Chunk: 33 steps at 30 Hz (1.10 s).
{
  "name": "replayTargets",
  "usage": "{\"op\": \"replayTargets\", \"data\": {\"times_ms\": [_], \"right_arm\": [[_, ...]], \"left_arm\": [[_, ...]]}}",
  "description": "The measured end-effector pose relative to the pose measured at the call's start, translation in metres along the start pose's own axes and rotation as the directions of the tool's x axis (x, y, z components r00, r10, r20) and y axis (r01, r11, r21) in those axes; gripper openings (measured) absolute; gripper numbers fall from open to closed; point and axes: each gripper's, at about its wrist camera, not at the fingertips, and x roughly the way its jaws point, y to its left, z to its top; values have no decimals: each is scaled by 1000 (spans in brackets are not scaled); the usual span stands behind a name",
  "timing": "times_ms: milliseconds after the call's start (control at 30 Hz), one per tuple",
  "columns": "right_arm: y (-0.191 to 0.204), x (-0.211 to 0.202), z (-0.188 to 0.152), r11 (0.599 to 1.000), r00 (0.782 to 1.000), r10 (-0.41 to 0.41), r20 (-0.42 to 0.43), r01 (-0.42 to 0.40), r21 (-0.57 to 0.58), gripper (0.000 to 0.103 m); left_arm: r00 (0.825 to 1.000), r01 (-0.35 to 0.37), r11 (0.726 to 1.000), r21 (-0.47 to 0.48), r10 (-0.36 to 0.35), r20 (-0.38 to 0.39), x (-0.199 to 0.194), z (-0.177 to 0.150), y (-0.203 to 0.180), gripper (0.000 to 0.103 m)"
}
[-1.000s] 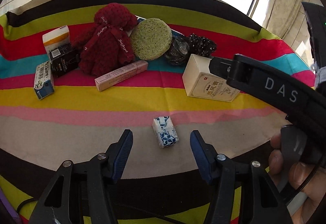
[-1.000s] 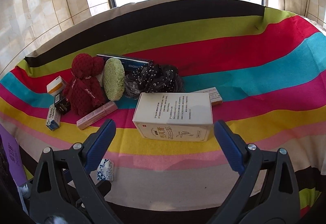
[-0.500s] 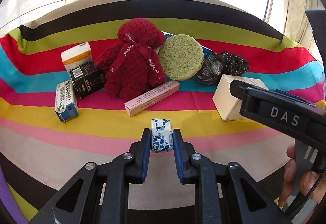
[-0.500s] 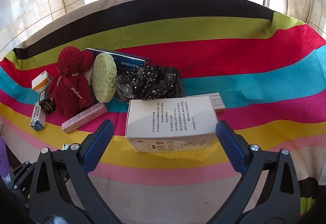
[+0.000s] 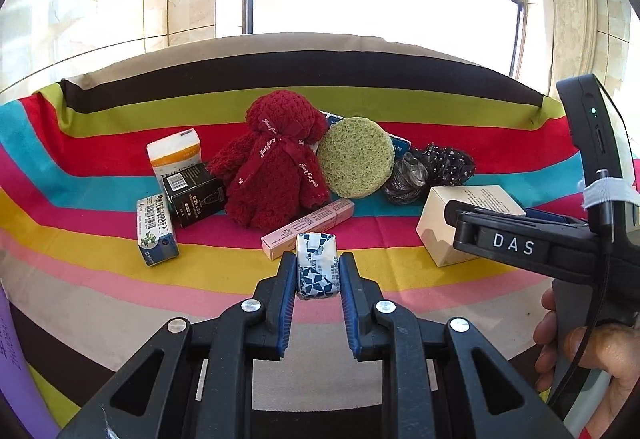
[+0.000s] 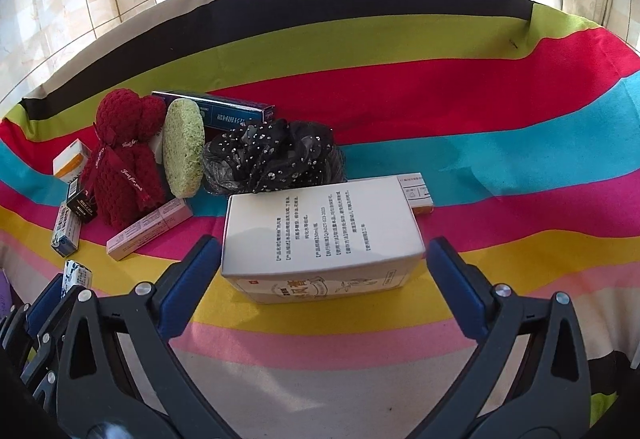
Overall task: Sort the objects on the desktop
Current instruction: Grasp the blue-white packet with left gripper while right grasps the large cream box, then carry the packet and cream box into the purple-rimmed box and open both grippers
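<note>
Over the striped counter (image 5: 100,235), left tool (image 5: 318,271) clenched on small blue-white packet (image 5: 316,267), lifted clear for sorting — right tool (image 6: 324,271) spread wide, straddling cream box (image 6: 320,235) lying flat, pads not touching, probably lining up next grab.

On the black arm of my right gripper (image 5: 516,245) I read "DAS" in white letters. "Just for you" repeats in white script on the ribbon of the dark red knitted bear (image 5: 276,167). Box print stays too small to read.
</note>
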Motion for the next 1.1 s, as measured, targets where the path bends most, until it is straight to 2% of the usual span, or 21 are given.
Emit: {"op": "replayTargets", "data": {"times_ms": [133, 367, 467, 600, 700, 933, 1100], "right_arm": [[3, 12, -5, 1000, 999, -3, -43, 2, -23, 102], [3, -1, -8, 999, 999, 37, -23, -37, -10, 99], [5, -16, -11, 998, 998, 56, -19, -56, -3, 99], [7, -50, -22, 995, 995, 100, 5, -100, 8, 99], [11, -77, -31, 990, 990, 140, 30, -140, 16, 99], [42, -115, -30, 974, 970, 228, 80, -227, -22, 99], [74, -143, -33, 947, 943, 318, 100, -310, -84, 99]], "left_arm": [[1000, -1, 1000, -10, 1, -3, 0, 0, 2, 22], [1000, 0, 1000, -9, 0, 27, -8, -3, 3, 22], [999, 9, 1000, -12, -8, 42, -12, -3, 5, 22], [1000, -20, 1000, 6, 20, 20, -19, -7, 7, 22], [999, -38, 999, -8, 38, 17, -39, -8, 15, 22], [994, -56, 995, -80, 63, 87, -108, -1, 50, 22], [988, -71, 984, -166, 92, 124, -147, 6, 94, 22]]}}
